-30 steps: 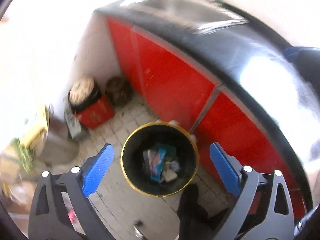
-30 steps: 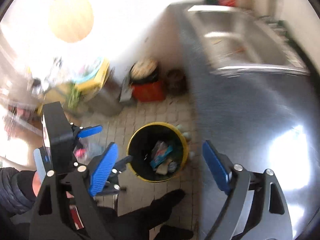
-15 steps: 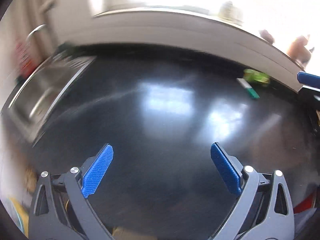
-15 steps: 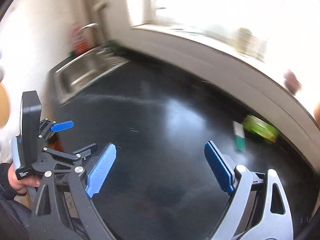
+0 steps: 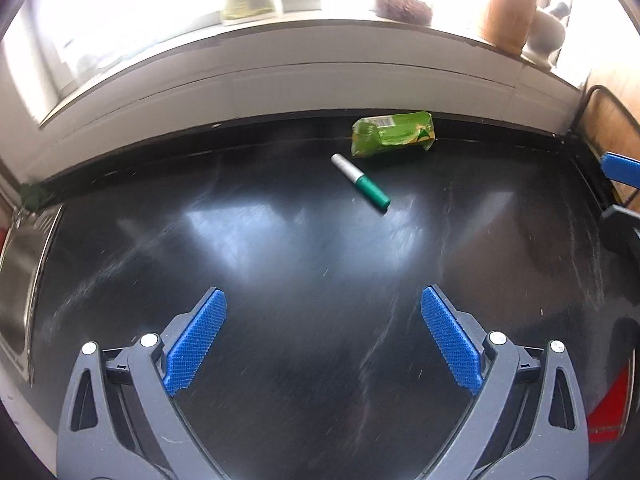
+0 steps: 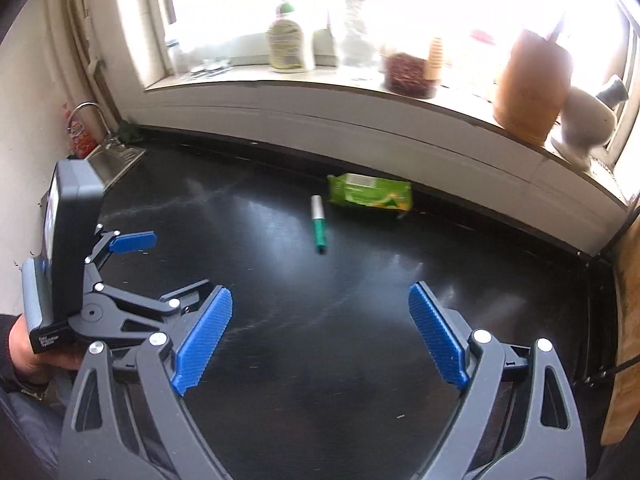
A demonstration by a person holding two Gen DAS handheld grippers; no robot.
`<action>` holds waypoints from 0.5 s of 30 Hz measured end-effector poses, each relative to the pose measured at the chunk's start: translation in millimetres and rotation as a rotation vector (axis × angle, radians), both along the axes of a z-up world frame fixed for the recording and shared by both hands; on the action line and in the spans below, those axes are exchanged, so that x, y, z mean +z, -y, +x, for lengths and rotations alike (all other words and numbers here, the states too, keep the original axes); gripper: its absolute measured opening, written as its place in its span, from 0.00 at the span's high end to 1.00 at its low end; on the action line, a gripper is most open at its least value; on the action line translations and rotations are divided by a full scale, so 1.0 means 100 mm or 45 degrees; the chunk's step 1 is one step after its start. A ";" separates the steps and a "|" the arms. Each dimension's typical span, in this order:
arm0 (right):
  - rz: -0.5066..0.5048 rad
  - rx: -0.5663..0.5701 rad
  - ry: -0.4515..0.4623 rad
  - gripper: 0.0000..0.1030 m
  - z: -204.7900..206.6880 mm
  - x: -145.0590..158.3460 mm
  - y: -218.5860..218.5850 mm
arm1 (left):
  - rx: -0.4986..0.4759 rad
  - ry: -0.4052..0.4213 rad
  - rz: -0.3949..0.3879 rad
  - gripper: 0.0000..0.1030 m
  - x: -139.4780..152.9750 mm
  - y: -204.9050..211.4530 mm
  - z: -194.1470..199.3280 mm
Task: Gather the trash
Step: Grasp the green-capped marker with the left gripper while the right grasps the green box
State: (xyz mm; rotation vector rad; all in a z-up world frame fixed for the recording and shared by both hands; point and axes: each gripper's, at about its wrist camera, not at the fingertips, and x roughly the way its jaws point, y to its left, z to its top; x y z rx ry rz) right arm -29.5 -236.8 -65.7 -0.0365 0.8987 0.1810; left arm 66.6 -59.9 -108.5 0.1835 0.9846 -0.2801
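A crumpled green wrapper point(image 5: 392, 134) point(image 6: 370, 191) lies at the back of the black countertop point(image 5: 280, 280) point(image 6: 320, 340), against the wall. Just in front of it lies a green and white marker point(image 5: 361, 180) point(image 6: 319, 220). My left gripper point(image 5: 322, 340) hangs open over the counter's near part, well short of both items, with nothing between its blue pads. My right gripper point(image 6: 320, 338) is likewise open and empty. In the right wrist view the left gripper point(image 6: 132, 264) shows at the left, held by a hand point(image 6: 24, 352).
A steel sink point(image 5: 16, 280) point(image 6: 114, 162) is set into the counter at the left, with a tap point(image 6: 86, 114). Bottles, jars and a brown pot point(image 6: 530, 84) line the bright window sill. A wooden board point(image 6: 628, 320) stands at the right edge.
Both grippers swung up from over the floor bin with trash beside the red cabinets to over the black countertop. The wrapper and marker came into view and closer. Both stayed open.
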 end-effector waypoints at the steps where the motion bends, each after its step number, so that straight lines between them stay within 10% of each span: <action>1: 0.001 0.003 -0.003 0.16 0.05 -0.02 0.06 | 0.000 -0.002 0.006 0.08 -0.03 0.09 0.09; 15: 0.000 0.175 -0.135 0.16 1.28 -0.70 0.67 | 0.139 -0.183 0.081 0.08 -0.85 0.81 1.34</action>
